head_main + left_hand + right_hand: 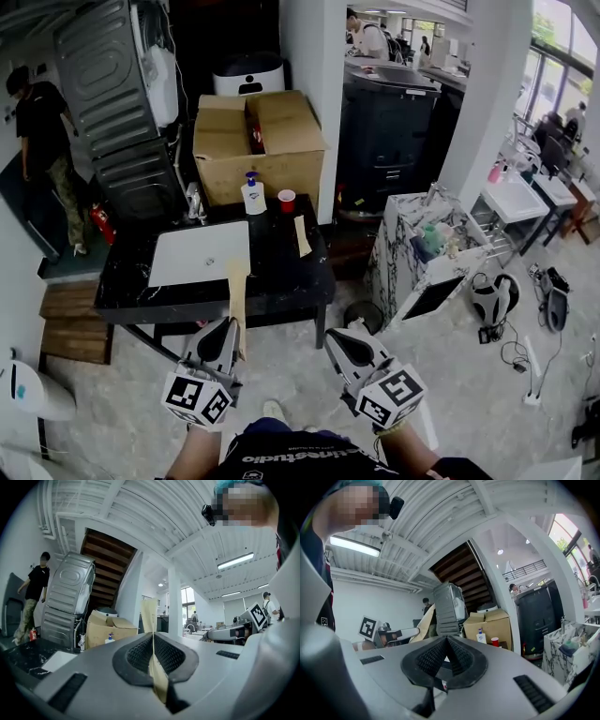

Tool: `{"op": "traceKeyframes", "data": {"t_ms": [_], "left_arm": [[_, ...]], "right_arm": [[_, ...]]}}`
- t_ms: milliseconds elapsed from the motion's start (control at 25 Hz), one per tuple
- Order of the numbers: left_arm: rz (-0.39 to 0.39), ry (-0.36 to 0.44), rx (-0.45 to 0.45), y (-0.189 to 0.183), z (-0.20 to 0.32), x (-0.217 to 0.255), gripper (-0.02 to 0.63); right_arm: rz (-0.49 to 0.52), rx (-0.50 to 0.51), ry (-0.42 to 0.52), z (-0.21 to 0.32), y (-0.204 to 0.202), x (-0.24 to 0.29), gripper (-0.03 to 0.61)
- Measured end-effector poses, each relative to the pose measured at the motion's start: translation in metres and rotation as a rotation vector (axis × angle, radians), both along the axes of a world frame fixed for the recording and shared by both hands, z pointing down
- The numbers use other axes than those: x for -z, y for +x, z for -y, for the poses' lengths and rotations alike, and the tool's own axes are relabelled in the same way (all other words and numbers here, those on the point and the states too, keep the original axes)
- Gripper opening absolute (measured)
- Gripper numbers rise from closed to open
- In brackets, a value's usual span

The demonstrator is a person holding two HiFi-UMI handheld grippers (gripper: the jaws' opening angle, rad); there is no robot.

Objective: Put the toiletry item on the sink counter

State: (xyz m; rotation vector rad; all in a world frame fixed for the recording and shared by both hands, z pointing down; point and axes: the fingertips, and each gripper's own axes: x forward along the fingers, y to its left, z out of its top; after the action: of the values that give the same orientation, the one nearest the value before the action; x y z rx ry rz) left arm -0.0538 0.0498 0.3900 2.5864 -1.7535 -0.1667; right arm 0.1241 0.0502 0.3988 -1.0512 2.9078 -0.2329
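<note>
My left gripper (232, 326) is shut on a flat tan packet (237, 286) that sticks up and forward from its jaws, just short of the black sink counter's (281, 272) near edge. In the left gripper view the packet (150, 616) stands edge-on, clamped between the pads (140, 653). The right gripper (336, 337) hovers beside it over the floor, its jaws shut with nothing between them (446, 640). The white sink basin (200, 253) lies in the counter's left half.
On the counter stand a soap pump bottle (252, 195), a red cup (287, 200), a faucet (194, 204) and another tan packet (302, 235). A cardboard box (258, 141) sits behind. A person (42, 141) stands far left. A marble-patterned cabinet (412, 253) is to the right.
</note>
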Motion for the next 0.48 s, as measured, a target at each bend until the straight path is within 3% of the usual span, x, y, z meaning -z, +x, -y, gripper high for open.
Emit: {"op": "traceKeyframes", "data": {"t_ms": [480], "left_arm": [[-0.034,-0.022,-0.037,-0.018,0.091,-0.021,0.017]], "right_arm": [[-0.05,-0.035,-0.029,0.083,-0.017,-0.017,0.037]]}}
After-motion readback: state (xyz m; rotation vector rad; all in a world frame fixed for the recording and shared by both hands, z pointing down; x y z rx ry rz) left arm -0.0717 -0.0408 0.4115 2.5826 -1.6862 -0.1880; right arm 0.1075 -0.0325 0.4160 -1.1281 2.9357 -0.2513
